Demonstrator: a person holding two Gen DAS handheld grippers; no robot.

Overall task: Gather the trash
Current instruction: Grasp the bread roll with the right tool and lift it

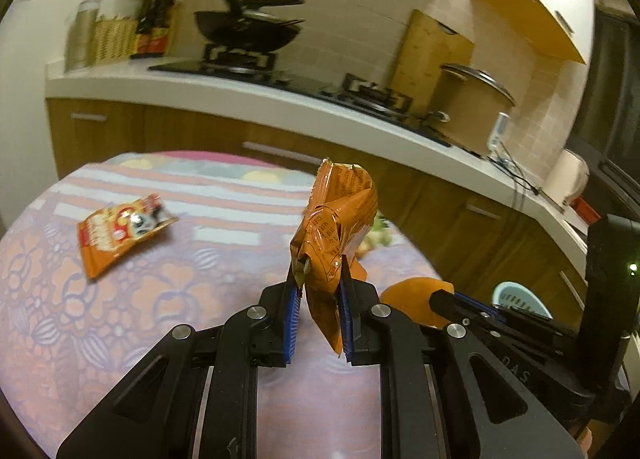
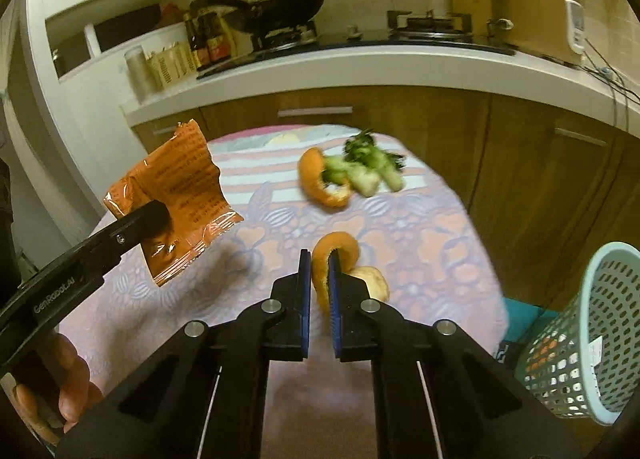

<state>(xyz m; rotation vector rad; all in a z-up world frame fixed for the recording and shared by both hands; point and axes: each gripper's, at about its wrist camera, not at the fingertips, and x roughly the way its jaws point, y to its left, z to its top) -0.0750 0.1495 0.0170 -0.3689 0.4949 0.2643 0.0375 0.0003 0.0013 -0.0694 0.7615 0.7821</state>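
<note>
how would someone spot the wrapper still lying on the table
Start at the round table with the floral cloth. On its far left side lies the flat orange snack packet, alone, printed face up. The other orange wrapper is crumpled and held up in the left tool.

Glossy crinkled foil wrapper; perforated plastic basket; patterned cloth tablecloth.

Black wok on stove; steel pot.

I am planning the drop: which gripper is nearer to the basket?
Right. The right gripper, shut on an orange peel, is beside the basket. The left gripper, holding a wrapper, is farther away.
</note>
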